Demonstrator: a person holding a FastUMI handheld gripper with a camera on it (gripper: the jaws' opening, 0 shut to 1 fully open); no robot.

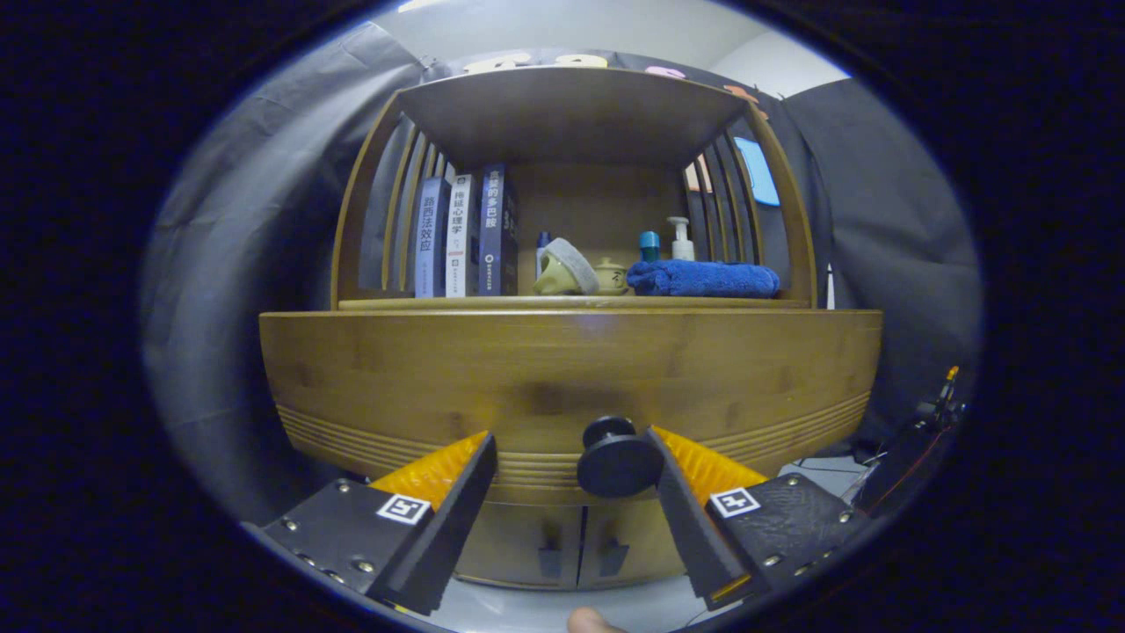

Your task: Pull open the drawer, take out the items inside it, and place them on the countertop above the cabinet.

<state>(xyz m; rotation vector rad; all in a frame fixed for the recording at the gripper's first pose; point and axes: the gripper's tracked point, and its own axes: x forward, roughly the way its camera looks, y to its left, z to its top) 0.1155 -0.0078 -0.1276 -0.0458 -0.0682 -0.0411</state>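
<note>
Now drawer (562, 378) shut; gripper (576, 462) spread, knob (615, 459) between fingers, nearer right one. Likely knob-grab stage or re-closed.

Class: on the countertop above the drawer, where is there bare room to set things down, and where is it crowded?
Bare: the countertop's front strip, ahead of everything. Crowded behind: books left, a green pot and small jar centre, blue towel with bottles right. The open claw sits at the drawer knob, right finger beside it.
</note>
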